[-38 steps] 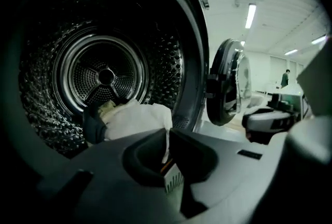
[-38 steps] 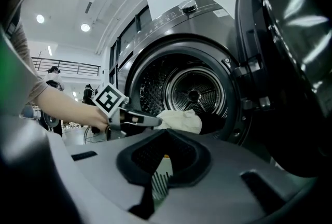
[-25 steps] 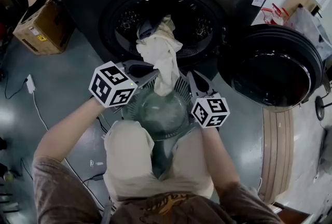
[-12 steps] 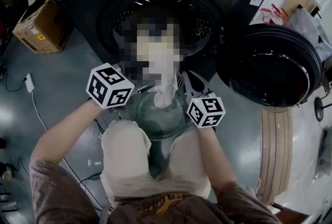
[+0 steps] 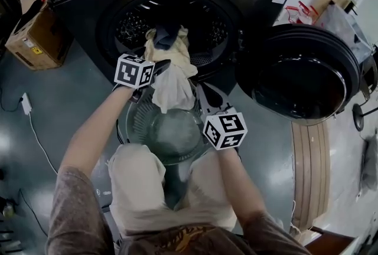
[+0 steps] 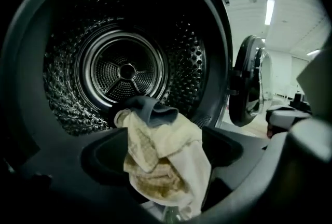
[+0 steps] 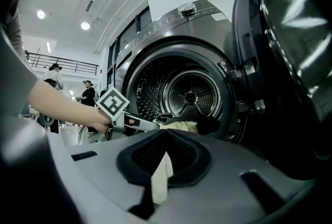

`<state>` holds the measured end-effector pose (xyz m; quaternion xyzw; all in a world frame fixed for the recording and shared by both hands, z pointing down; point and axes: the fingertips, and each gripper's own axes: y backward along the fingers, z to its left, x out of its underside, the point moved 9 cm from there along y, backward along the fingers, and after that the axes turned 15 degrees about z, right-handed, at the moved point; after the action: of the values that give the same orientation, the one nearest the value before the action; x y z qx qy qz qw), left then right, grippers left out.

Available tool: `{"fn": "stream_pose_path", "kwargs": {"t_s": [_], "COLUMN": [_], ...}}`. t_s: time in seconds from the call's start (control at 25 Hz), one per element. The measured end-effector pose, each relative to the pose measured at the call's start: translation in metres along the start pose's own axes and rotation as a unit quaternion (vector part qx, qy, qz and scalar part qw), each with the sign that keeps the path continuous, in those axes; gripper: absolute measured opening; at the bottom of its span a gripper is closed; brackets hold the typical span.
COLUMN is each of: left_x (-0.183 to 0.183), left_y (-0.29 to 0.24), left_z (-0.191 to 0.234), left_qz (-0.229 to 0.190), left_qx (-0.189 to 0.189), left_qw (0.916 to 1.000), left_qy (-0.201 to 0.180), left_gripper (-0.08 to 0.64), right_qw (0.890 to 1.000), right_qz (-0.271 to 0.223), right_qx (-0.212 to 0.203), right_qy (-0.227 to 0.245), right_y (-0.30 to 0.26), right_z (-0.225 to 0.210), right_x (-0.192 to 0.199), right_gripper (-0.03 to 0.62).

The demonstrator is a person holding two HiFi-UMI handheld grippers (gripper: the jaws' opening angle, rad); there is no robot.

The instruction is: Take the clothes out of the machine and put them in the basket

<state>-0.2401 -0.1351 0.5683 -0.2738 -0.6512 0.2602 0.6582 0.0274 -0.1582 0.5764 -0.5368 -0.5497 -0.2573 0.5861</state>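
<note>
A cream cloth [image 5: 171, 82] hangs from the machine's drum mouth [image 5: 171, 23] down toward the round green basket [image 5: 133, 124]. A dark garment [image 5: 167, 35] lies on top of it at the lip. My left gripper [image 5: 160, 68] reaches in from the left, its jaws opening wide. The cream cloth [image 6: 166, 161] and dark garment [image 6: 148, 109] sit between the jaws, and the pads are not pressing on them. My right gripper [image 5: 198, 94] is below and to the right, over the basket. It is shut [image 7: 165, 140] on a strip of the cream cloth [image 7: 162, 179].
The machine's round door [image 5: 301, 77] stands open to the right. A cardboard box [image 5: 29, 41] and a cable [image 5: 35, 130] are on the floor at left, and a wooden board [image 5: 313, 171] lies at right. People [image 7: 88, 93] stand far behind.
My left gripper has moved from beside the basket up to the drum mouth, and its jaws have opened. The right gripper has stayed put on the cloth.
</note>
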Motion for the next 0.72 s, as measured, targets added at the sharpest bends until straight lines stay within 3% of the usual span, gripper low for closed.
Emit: {"fn": "stream_pose_path", "kwargs": {"t_s": [0.36, 0.4, 0.48, 0.6, 0.72], "left_x": [-0.005, -0.005, -0.003, 0.000, 0.004], "left_y": [-0.044, -0.044, -0.041, -0.034, -0.024], "left_z": [0.015, 0.015, 0.014, 0.006, -0.004], "left_qz": [0.058, 0.060, 0.059, 0.049, 0.042], "left_qx": [-0.039, -0.038, -0.028, 0.019, 0.051], "left_qw": [0.9975, 0.9975, 0.9979, 0.9984, 0.9976], "left_qy": [0.002, 0.001, 0.004, 0.020, 0.023], "left_gripper": [0.446, 0.422, 0.300, 0.116, 0.078], "right_qw": [1.000, 1.000, 1.000, 1.000, 1.000], "right_qz": [-0.005, -0.006, -0.006, -0.006, -0.006], "right_qx": [0.002, 0.002, 0.003, 0.009, 0.018], "right_qy": [0.000, 0.000, 0.000, -0.002, 0.001], "right_y": [0.002, 0.002, 0.002, 0.003, 0.003], "right_z": [0.005, 0.005, 0.004, 0.000, -0.004], "right_x": [-0.003, -0.003, -0.002, -0.002, 0.000], "right_gripper": [-0.005, -0.005, -0.005, -0.005, -0.005]}}
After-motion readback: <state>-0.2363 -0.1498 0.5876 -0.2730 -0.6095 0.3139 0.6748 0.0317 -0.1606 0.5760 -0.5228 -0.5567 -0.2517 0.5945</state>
